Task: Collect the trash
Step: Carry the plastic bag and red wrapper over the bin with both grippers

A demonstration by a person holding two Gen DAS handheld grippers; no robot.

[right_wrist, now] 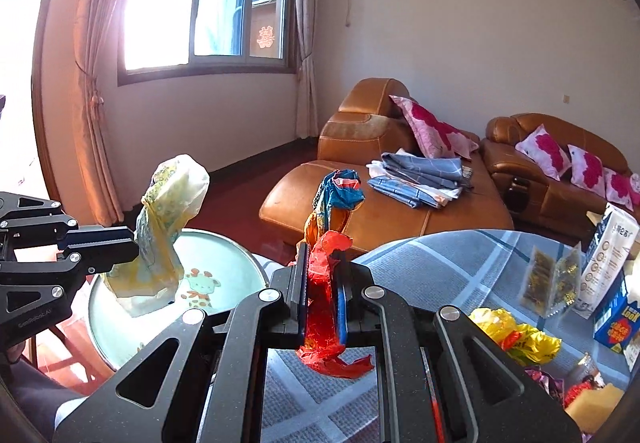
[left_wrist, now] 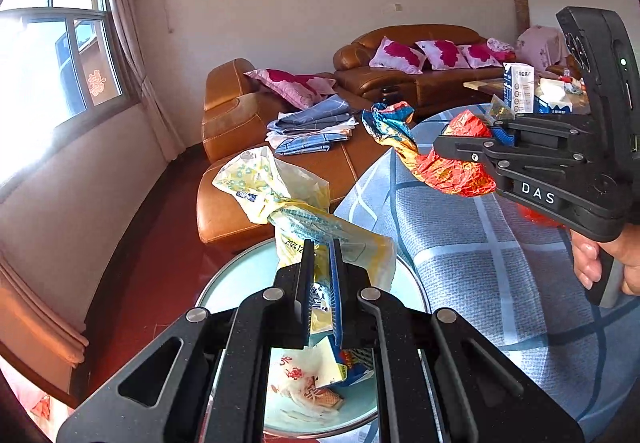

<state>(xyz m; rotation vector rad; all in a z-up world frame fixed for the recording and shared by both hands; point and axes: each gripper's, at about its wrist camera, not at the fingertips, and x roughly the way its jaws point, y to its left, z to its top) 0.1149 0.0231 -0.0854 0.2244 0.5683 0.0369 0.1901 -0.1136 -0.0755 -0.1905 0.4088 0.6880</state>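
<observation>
While both grippers are raised near the round bin, we record each clamped on a piece of trash. Our left gripper (left_wrist: 321, 255) has its jaws nearly closed on a yellow-and-white plastic wrapper (left_wrist: 280, 195), which stands up out of the pads above the pale green bin (left_wrist: 224, 283). Inside the bin, paper scraps and a small carton (left_wrist: 320, 375) lie on the bottom; their exact make is hard to read past the gripper frame. Our right gripper (right_wrist: 322, 275) is closed fully on a red foil wrapper (right_wrist: 324, 307), whose blue and orange end twists upward while a red tail hangs below the pads. This gripper sits over the near left edge of the table covered in blue checked cloth (right_wrist: 440, 267), just beside the bin. At the table's right edge we note a milk carton (right_wrist: 608, 255), clear snack packets (right_wrist: 552, 283) and yellow wrappers (right_wrist: 516, 335) on the cloth.
</observation>
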